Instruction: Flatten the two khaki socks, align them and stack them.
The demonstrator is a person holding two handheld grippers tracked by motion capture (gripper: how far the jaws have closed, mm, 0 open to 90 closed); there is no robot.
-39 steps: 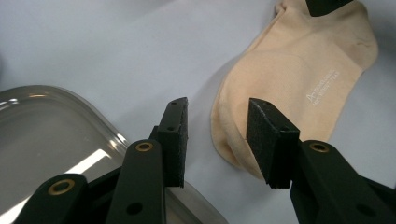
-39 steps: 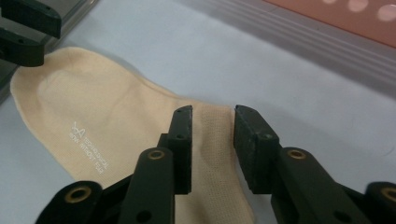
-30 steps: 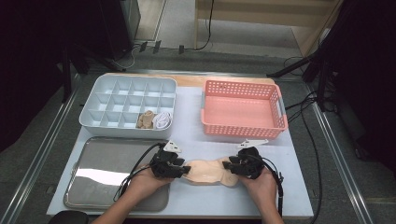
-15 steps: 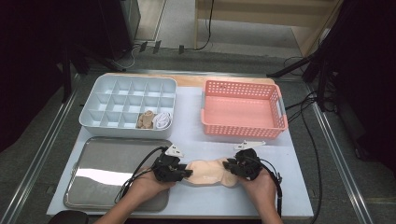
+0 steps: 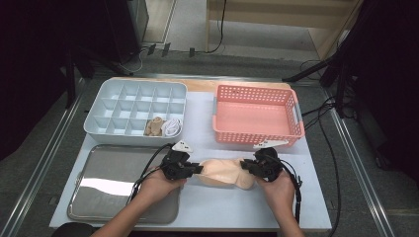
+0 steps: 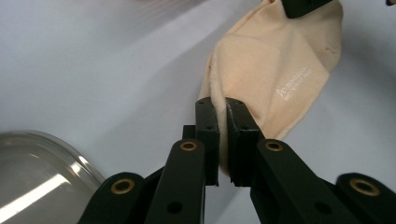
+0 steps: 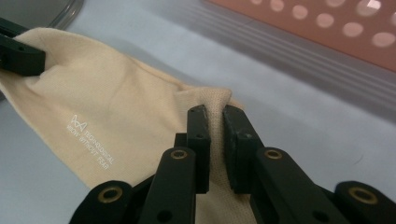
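Two grippers – left gripper (image 5: 196,169), right gripper (image 5: 245,167); one beige sock (image 5: 222,172), one pink basket (image 5: 257,138), one compartment tray (image 5: 99,126), one metal tray (image 5: 108,182)

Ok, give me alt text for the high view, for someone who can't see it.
Two hand-held black grippers, left gripper and right gripper, pinch opposite ends of a beige fabric sock on a pale table. Behind sit a white compartment tray and a pink perforated basket; a steel tray lies left.
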